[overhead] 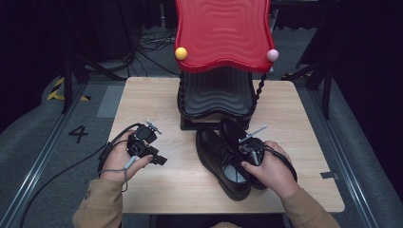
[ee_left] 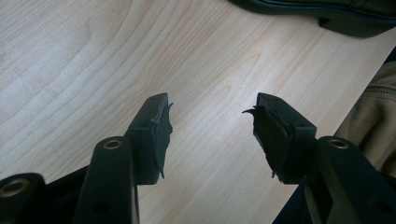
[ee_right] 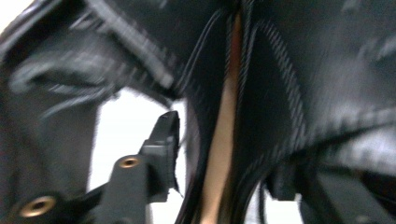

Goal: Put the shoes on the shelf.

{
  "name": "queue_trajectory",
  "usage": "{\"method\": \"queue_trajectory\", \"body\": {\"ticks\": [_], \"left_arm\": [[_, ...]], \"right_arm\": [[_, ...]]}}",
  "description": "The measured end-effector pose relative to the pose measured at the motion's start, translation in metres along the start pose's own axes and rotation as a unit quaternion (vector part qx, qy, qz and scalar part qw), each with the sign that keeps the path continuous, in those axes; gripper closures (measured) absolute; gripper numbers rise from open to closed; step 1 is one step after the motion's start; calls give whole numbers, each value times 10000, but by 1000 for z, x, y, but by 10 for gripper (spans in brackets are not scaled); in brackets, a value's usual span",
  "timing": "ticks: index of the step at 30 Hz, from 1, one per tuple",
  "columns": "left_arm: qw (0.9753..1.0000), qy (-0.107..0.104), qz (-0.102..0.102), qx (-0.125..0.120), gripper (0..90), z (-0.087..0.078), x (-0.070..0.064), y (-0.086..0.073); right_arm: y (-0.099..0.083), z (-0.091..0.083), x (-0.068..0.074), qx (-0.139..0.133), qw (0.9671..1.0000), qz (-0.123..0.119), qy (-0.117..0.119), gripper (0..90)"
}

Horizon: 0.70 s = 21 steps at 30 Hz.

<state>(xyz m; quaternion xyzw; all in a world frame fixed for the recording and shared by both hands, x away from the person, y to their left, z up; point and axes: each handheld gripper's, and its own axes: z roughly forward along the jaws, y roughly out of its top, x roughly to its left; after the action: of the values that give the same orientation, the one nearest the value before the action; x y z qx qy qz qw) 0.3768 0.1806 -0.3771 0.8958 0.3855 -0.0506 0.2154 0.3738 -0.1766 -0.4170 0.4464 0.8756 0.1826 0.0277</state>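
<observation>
Black leather marks the pair of shoes (overhead: 228,154), which stand side by side on the wooden table (overhead: 152,99), toes pointing toward the shoe rack (overhead: 216,92) and just in front of its lower black shelf. The right gripper (overhead: 251,148) sits at the collar of the right-hand shoe; in the right gripper view its jaws straddle the shoe's wall (ee_right: 219,140), one jaw outside and one seemingly inside, so it appears clamped on that wall, though blur makes the contact hard to confirm. The left gripper (overhead: 145,142) rests well to the left of the shoes, over bare wood, its jaws spread wide with nothing between them. Judging by this, the work looks barely begun: a shoe is being taken up, neither shoe is yet on the rack, and both shelves, the black one and the red top shelf (overhead: 223,33), carry nothing visible. The table is pale wood grain; beyond the rack lie a grey floor, dark curtains and loose cables (overhead: 152,42).
</observation>
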Motion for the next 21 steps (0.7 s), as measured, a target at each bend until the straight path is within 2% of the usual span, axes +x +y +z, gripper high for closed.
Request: {"method": "queue_trajectory", "body": {"ticks": [2,3,4,6,7,10,15,21], "left_arm": [[10000,4,-50,14,465,1,0,-1],[10000,4,-50,14,463,1,0,-1],[10000,-10,-66,31,463,2,1,-1],[10000,-16,-67,32,463,3,2,-1],[9999,-13,-85,59,464,3,2,-1],[10000,-22,-64,51,464,4,2,0],[10000,-24,-47,50,464,4,1,1],[10000,-34,-10,51,461,6,0,5]], "right_arm": [[4,4,1,29,9998,-43,-171,579],[4,4,1,29,9998,-43,-171,579],[11,6,2,210,9995,-66,-205,615],[12,6,3,223,9995,-79,-219,637],[15,7,4,224,9994,-142,-229,679],[21,9,10,232,9987,-247,-386,727],[23,9,5,288,9992,-144,-217,725],[30,10,1,567,9983,-45,-102,738]]}}
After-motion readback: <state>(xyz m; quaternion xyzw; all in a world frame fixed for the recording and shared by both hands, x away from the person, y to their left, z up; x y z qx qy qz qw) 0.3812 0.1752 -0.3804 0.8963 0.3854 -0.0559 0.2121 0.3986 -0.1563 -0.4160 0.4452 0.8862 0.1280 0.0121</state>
